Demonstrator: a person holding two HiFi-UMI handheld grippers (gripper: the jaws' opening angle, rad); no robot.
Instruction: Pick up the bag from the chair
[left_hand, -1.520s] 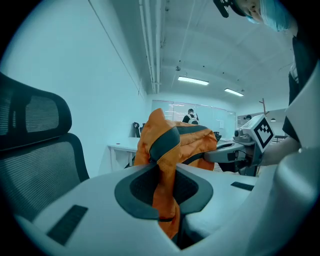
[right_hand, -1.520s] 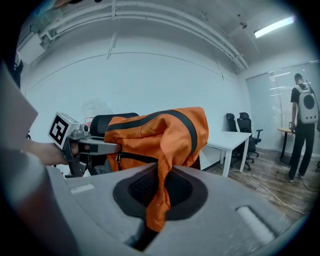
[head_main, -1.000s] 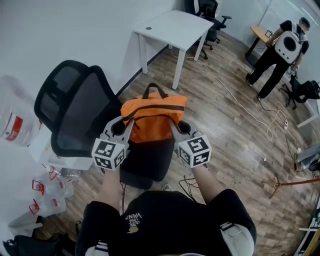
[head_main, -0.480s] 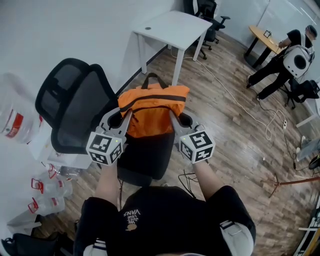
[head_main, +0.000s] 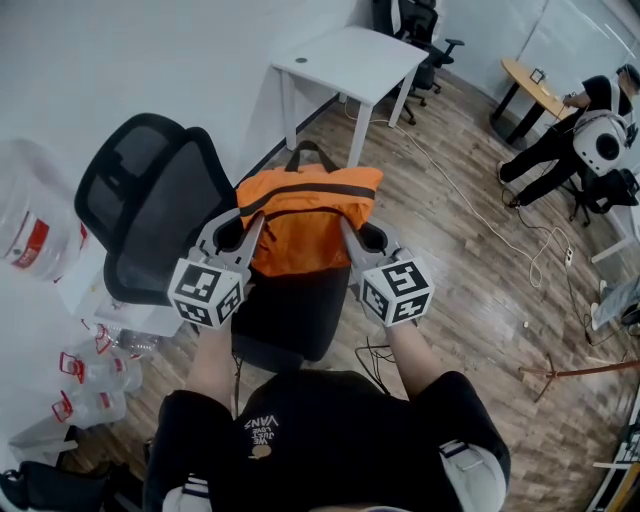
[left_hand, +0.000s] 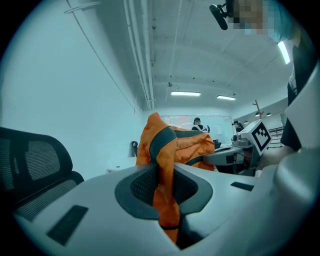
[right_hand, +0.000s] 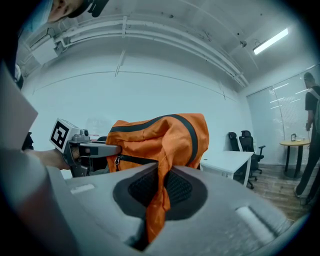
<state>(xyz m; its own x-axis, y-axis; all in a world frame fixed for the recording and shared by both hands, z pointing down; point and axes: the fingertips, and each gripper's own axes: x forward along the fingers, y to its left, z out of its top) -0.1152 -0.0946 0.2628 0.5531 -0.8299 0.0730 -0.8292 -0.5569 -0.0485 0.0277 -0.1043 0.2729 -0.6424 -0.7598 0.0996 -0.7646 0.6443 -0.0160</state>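
Bag (head_main: 305, 222) over chair (head_main: 150, 205) seat: left gripper (head_main: 250, 228), right gripper (head_main: 350, 232) each clamped on orange fabric at side edges; raise both evenly, level.

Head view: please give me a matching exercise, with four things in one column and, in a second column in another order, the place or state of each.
Things:
1. orange fabric bag with black straps
2. black mesh office chair
3. white rectangular table
4. clear plastic jugs with red handles

Places or states:
A. on the floor at the lower left
B. beside the wall, beyond the chair
C. pinched by the jaws of the left gripper and the right gripper
D. under the bag, backrest at the left

Pairs: 1-C, 2-D, 3-B, 4-A
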